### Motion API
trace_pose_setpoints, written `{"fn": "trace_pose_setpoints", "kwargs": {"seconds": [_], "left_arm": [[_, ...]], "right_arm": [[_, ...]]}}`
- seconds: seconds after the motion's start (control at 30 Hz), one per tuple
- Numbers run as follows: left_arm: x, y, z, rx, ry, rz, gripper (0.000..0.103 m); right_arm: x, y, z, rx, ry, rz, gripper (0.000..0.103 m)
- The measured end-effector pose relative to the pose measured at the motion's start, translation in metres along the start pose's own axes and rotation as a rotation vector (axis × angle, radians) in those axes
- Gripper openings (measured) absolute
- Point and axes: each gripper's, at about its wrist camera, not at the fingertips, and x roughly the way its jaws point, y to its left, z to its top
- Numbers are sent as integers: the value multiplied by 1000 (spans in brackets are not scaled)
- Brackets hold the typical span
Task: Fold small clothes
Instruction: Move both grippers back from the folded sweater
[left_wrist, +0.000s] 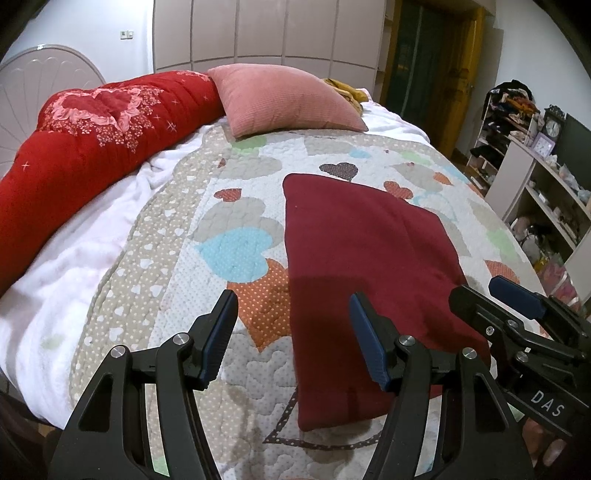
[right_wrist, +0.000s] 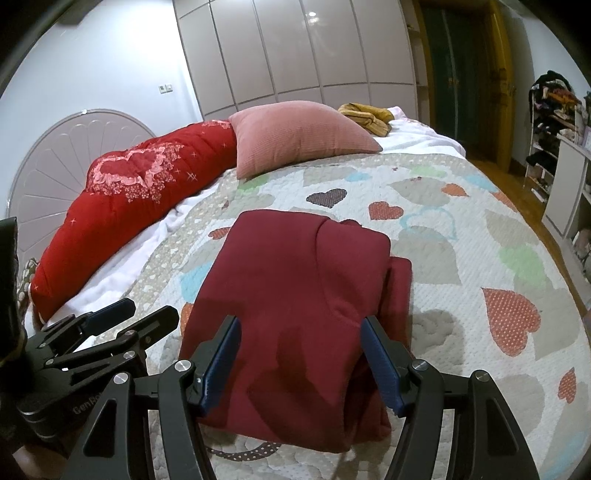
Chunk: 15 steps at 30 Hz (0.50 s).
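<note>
A dark red garment (left_wrist: 365, 258) lies folded into a thick rectangle on the heart-patterned quilt (left_wrist: 236, 221); it also shows in the right wrist view (right_wrist: 295, 295). My left gripper (left_wrist: 291, 332) is open and empty, above the garment's left near edge. My right gripper (right_wrist: 299, 354) is open and empty, hovering over the garment's near end. The right gripper shows in the left wrist view (left_wrist: 491, 295), and the left gripper shows in the right wrist view (right_wrist: 144, 314). Both stand side by side.
A pink pillow (right_wrist: 299, 136) and a red quilted bolster (right_wrist: 129, 199) lie at the far side of the bed. A mustard garment (right_wrist: 365, 114) lies behind the pillow. White shelves (left_wrist: 535, 192) stand to the right. A white blanket (left_wrist: 74, 251) lies at the left.
</note>
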Motion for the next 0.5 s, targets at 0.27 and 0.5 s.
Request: {"fn": "trace_pose_setpoints", "kwargs": {"seconds": [0.27,0.5], "left_arm": [[0,0,0,-1,1,0,63],[4,-1,-2,4,4,3,63]], "right_arm": [[3,-1,0,5,7,-1,65],[5,-1,-2,2,12,1,65]]}}
